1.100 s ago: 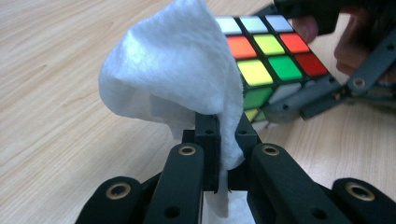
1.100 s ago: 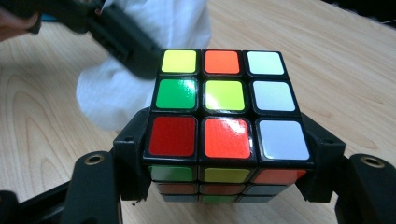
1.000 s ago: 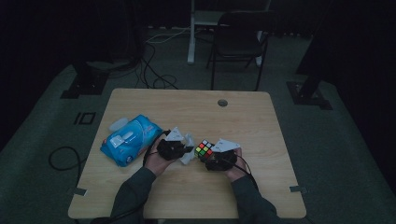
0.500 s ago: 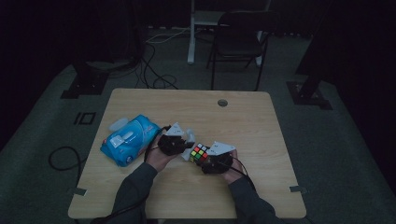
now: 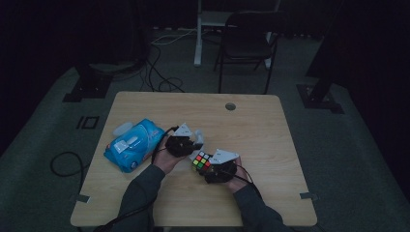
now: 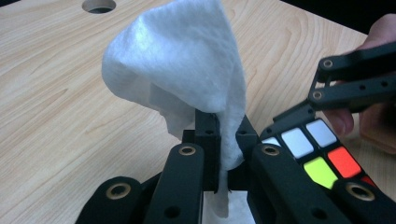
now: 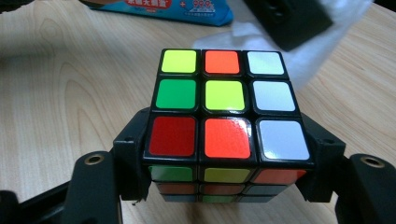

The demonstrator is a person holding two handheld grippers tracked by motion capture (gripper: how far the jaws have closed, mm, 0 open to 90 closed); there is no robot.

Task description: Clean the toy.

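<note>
A scrambled puzzle cube [image 7: 224, 102] sits between the jaws of my right gripper [image 7: 224, 154], which is shut on its two sides and holds it just above the table. From above, the cube [image 5: 202, 162] is at the table's front middle with the right gripper [image 5: 209, 166] behind it. My left gripper [image 6: 219, 126] is shut on a white wipe [image 6: 187, 65] that stands up in a folded peak. The wipe [image 5: 199, 137] hangs just left of the cube [image 6: 317, 154], close to its top face. Whether they touch I cannot tell.
A blue pack of wipes [image 5: 133, 143] lies on the wooden table [image 5: 270, 130] to the left of both hands. A round cable hole [image 5: 230, 106] is near the far edge. A chair [image 5: 246, 43] and floor cables stand beyond the table.
The right gripper with the cube has edged slightly left, closer to the left gripper and its wipe. Both grips are unchanged.
</note>
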